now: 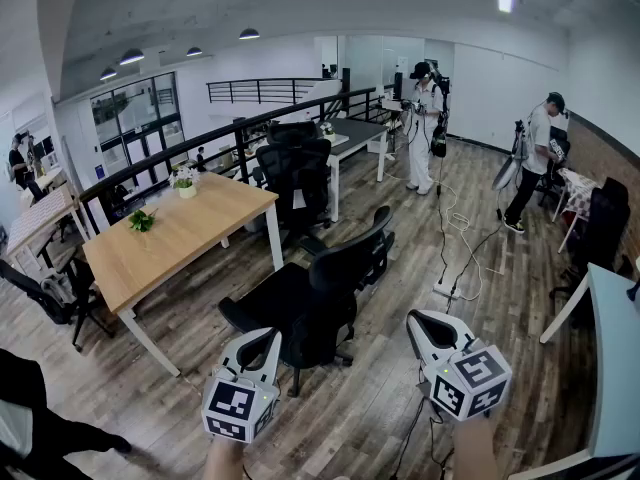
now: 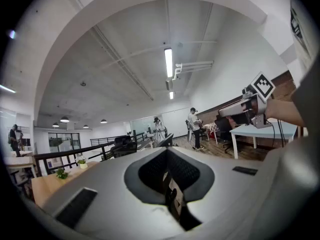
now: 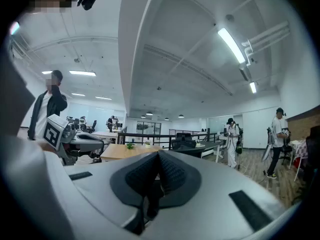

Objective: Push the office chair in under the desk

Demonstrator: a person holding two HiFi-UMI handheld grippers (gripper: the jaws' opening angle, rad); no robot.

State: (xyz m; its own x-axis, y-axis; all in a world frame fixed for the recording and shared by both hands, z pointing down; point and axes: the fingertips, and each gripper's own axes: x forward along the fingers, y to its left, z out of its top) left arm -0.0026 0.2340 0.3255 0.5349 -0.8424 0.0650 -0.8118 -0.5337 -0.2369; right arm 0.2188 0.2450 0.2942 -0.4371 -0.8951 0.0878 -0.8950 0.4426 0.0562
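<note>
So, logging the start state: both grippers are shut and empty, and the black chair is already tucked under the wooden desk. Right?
Not quite: the head view shows the chair standing out on the floor beside the desk, not tucked under it. The rest holds: the left gripper and right gripper are shut and empty.

no legible text, brands or numbers, only square coded markers on left cube (image 1: 240, 409), right cube (image 1: 472, 381)
</note>
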